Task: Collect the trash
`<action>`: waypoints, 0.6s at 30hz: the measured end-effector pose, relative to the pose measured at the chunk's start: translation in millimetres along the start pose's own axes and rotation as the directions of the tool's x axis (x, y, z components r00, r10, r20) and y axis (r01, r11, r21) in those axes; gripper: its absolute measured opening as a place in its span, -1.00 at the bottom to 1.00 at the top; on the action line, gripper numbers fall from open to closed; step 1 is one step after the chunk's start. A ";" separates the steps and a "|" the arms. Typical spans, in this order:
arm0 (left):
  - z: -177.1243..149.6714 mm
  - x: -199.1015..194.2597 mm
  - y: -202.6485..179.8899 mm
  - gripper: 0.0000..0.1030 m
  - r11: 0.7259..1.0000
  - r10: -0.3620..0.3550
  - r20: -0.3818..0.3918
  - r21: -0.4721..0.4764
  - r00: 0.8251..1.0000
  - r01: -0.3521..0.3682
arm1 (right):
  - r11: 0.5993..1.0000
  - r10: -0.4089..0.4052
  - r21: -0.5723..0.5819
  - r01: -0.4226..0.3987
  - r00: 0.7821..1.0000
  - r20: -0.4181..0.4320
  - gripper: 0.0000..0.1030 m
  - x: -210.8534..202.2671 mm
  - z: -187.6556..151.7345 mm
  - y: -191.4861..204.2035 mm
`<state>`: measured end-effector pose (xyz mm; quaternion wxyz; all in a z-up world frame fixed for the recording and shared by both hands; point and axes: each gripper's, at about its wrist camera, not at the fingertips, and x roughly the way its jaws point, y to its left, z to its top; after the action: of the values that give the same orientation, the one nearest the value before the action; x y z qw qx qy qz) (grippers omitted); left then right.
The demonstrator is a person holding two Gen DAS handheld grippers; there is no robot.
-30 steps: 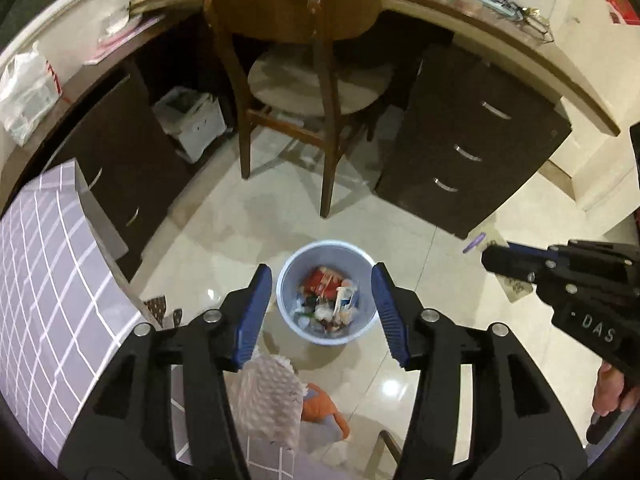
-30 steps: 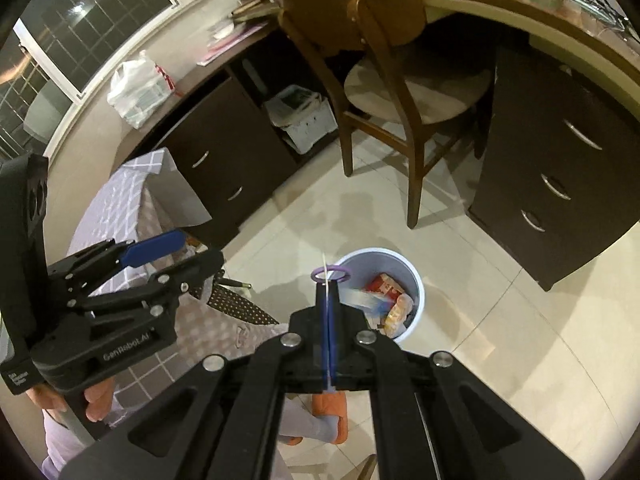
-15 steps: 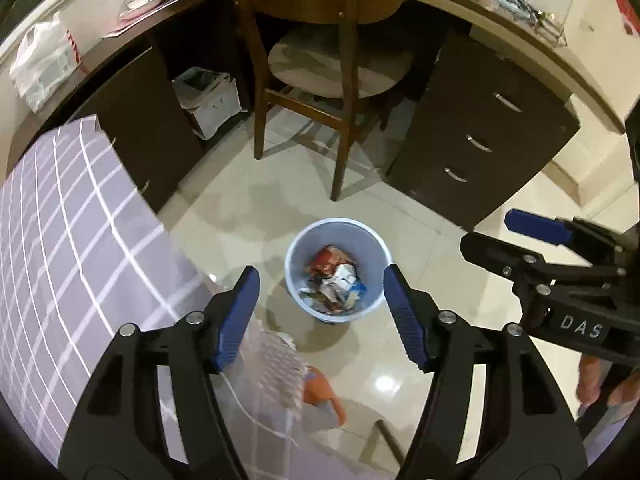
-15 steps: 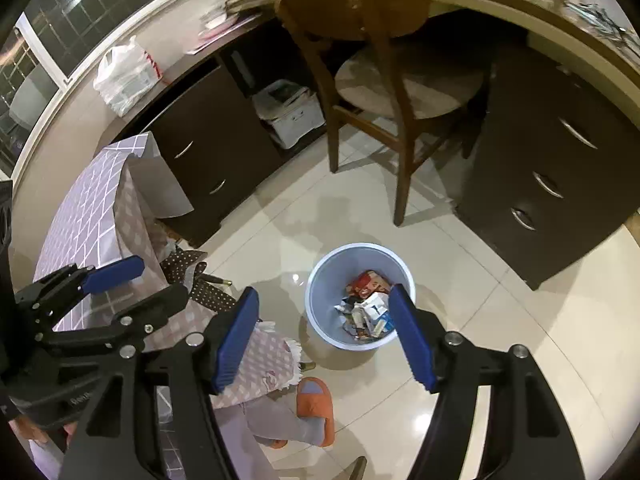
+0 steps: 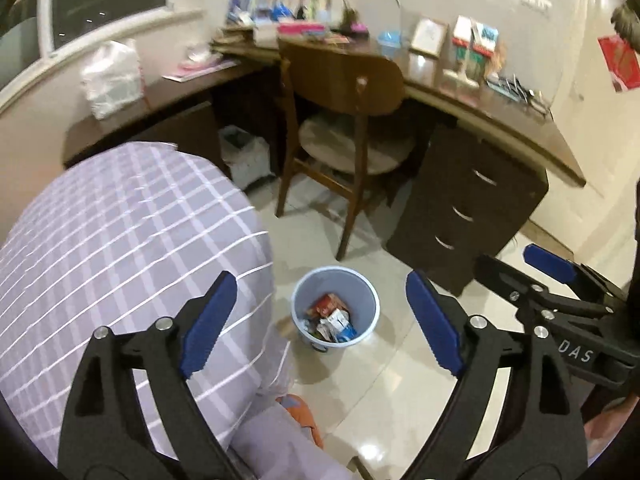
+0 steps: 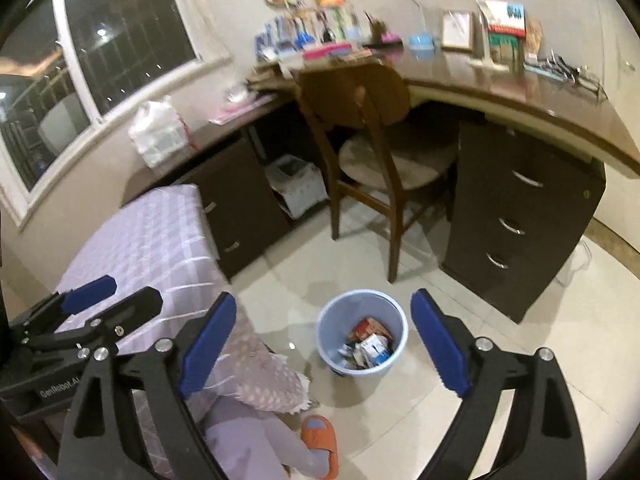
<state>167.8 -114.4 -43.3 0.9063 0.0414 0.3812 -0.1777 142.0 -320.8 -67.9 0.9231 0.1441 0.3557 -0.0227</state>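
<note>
A light blue waste bin stands on the tiled floor and holds several pieces of trash, among them red and white wrappers. It also shows in the right wrist view. My left gripper is open and empty, high above the bin. My right gripper is open and empty too, also well above the bin. Each gripper shows at the side of the other's view: the right one and the left one.
A table with a lilac checked cloth is at the left. A wooden chair stands at a curved desk with dark drawers. An orange slipper is on the floor below.
The right gripper has opened and let go of a small purple-tipped item, which is no longer in view. Both grippers have tilted up and drawn back, so the desk top shows.
</note>
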 end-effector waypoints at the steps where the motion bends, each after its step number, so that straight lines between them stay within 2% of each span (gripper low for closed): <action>1: -2.9 -11.4 1.7 0.66 1.000 0.016 0.017 -0.006 1.000 -0.016 | 1.000 0.002 -0.006 -0.002 1.000 0.019 0.70 -7.8 -1.0 4.3; 4: -11.3 -45.3 8.3 0.67 0.998 0.058 0.083 -0.032 0.995 -0.055 | 0.999 0.015 -0.046 -0.011 0.996 0.087 0.74 -34.9 -5.2 21.7; 10: -25.9 -103.7 14.9 0.74 0.987 0.159 0.193 -0.065 0.968 -0.149 | 0.993 0.045 -0.111 -0.025 0.983 0.178 0.75 -76.8 -11.3 50.2; 18: -41.2 -155.9 16.5 0.76 0.981 0.187 0.283 -0.096 0.941 -0.166 | 0.981 0.073 -0.196 -0.017 0.957 0.280 0.75 -119.6 -18.4 78.7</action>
<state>45.0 -45.0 36.6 0.9656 0.0166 0.2450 -0.0862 52.2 -247.6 18.1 0.9746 0.0581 0.2157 0.0121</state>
